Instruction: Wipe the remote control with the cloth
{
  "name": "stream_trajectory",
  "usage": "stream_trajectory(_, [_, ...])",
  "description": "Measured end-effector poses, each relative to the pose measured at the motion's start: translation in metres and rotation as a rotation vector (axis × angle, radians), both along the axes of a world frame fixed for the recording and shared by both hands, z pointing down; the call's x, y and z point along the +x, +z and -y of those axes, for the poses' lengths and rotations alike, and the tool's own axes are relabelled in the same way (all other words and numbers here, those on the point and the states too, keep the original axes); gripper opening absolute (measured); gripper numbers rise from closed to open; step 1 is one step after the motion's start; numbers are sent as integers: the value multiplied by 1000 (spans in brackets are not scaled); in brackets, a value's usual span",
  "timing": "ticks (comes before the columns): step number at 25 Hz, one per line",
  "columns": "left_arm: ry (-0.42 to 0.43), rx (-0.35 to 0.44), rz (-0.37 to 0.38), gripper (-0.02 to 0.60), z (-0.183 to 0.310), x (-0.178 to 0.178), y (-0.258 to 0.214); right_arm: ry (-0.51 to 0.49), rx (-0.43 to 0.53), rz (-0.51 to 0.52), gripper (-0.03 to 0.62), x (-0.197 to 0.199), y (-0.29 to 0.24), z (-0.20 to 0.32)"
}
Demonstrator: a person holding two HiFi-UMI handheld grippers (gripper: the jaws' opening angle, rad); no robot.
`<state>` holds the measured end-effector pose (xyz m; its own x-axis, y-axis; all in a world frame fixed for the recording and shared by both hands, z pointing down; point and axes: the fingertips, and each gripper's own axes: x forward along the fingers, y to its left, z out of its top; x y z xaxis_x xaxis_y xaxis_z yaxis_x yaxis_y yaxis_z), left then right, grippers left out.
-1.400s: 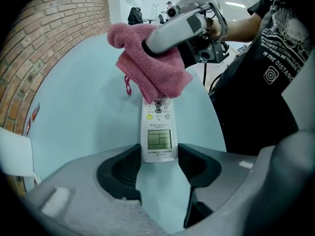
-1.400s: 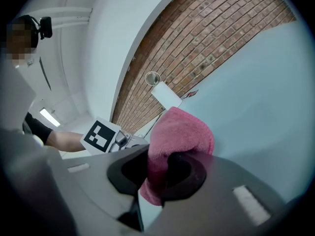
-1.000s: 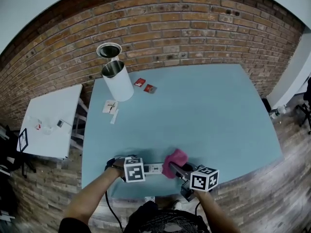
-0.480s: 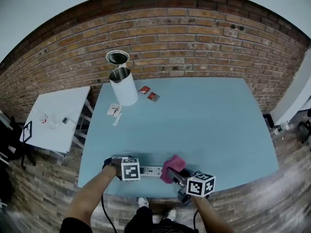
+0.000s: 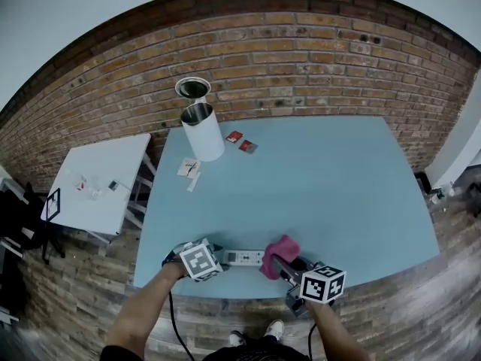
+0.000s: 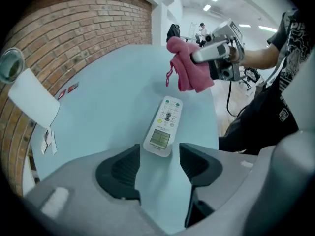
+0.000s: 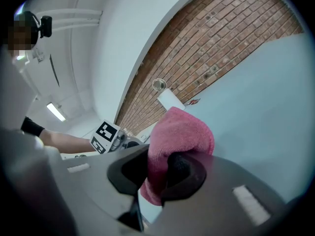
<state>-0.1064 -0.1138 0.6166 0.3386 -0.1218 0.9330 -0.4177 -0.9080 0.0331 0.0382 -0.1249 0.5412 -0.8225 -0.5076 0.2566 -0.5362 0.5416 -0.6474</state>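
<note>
A white remote control (image 5: 244, 258) (image 6: 164, 127) lies flat on the blue table (image 5: 316, 194), near its front edge. My left gripper (image 5: 216, 259) (image 6: 160, 165) hovers just over the remote's near end, pointing steeply down. Its jaws have just been opening, and nothing is between them. My right gripper (image 5: 284, 265) (image 7: 158, 173) is shut on a pink cloth (image 5: 279, 248) (image 7: 178, 134). The cloth (image 6: 189, 68) hangs in a bunch a little above the table, beyond the remote's far end and clear of it.
A white cylinder can (image 5: 201, 132) stands at the table's far left, with two red packets (image 5: 241, 141) and paper slips (image 5: 189, 169) beside it. A small white side table (image 5: 105, 186) sits to the left. A brick wall (image 5: 301, 59) runs behind.
My left gripper has rolled and lifted off the remote, so more of the remote shows. The right gripper with the cloth has risen slightly.
</note>
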Motion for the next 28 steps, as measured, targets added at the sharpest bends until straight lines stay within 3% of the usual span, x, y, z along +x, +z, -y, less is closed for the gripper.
stream_trajectory(7, [-169,158,-293,222,-29,20,-46,29,81,-181,63,-23,-17,-31])
stream_trajectory(13, [-327,284,-488,216,-52,29,-83,56,174,-297,63,-40,-33,-64])
stream_trajectory(16, [-404,339,-547,185,-59,32,-98,80,202,-355,63,-43,-37,-76])
stream_trajectory(19, [-490,413,-577,20,-63,29,-113,107,226,-395,63,-47,-43,-88])
stream_trajectory(20, [-508,428,-583,-2,-65,28,-117,117,238,-403,63,-50,-46,-91])
stream_trajectory(28, [-610,434,-654,-3,-93,28,-131,169,312,-457,61,-69,-60,-120])
